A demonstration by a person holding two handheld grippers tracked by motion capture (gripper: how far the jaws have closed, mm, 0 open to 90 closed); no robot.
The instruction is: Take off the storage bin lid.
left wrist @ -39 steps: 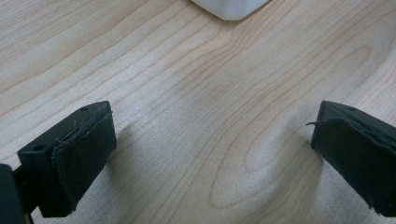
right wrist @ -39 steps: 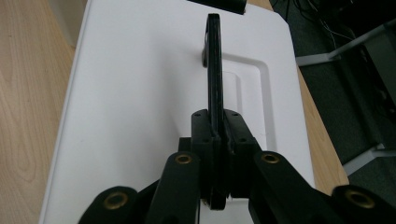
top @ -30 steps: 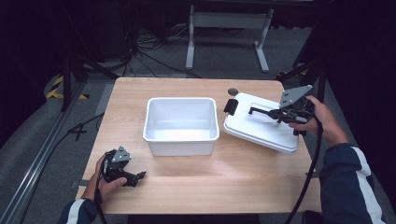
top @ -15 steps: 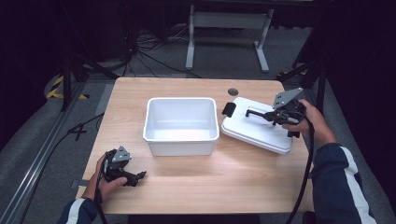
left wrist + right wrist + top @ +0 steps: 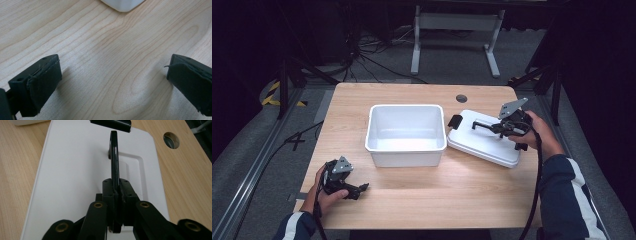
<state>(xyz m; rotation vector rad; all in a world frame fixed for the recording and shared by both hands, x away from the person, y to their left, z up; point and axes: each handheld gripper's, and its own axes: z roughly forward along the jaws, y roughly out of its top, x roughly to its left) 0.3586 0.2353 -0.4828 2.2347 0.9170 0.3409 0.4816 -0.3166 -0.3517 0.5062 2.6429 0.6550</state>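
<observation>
Your right hand-held gripper [image 5: 492,126] is clenched on the lid [image 5: 484,140] handle [image 5: 114,157], frame right beside the bin [image 5: 406,134]. Keep lid level, centre over bin. Left hand-held gripper [image 5: 357,189] released, lower left.

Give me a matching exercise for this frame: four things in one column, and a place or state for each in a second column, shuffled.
Things:
1. white tub
2. white lid
3. left tool
4. right tool

States:
A. shut on the black handle
B. open above bare wood of the table
C. open-topped, nothing in it, mid-table
D. lying to the right of the tub, with a black clip at its end

Pairs: 1-C, 2-D, 3-B, 4-A
</observation>
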